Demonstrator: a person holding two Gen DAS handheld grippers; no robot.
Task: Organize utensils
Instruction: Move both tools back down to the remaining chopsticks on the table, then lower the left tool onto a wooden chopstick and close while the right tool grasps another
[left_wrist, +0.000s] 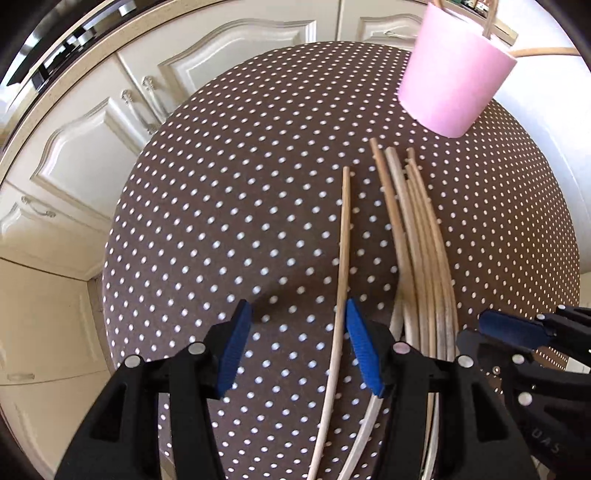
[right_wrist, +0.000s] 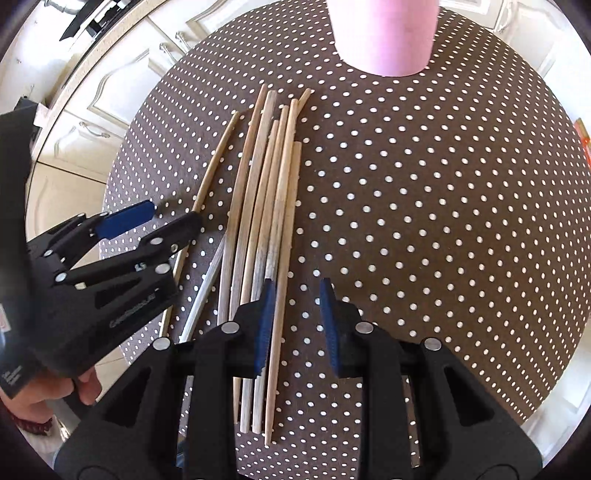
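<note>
Chopsticks (right_wrist: 266, 221) lie bundled on the dotted desk (right_wrist: 424, 221), short of the pink cup (right_wrist: 384, 33), one stray stick (left_wrist: 341, 258) left of the bundle. They look light, stiff, thin and liable to roll; take one mid-length, squarely. The left claw (left_wrist: 295, 350) is spread around the stray stick; the right claw (right_wrist: 295, 325) is spread at the bundle's right edge, pinching nothing.

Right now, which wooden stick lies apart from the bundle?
The lone stick at the bundle's left, lying between the left gripper's open jaws.
</note>
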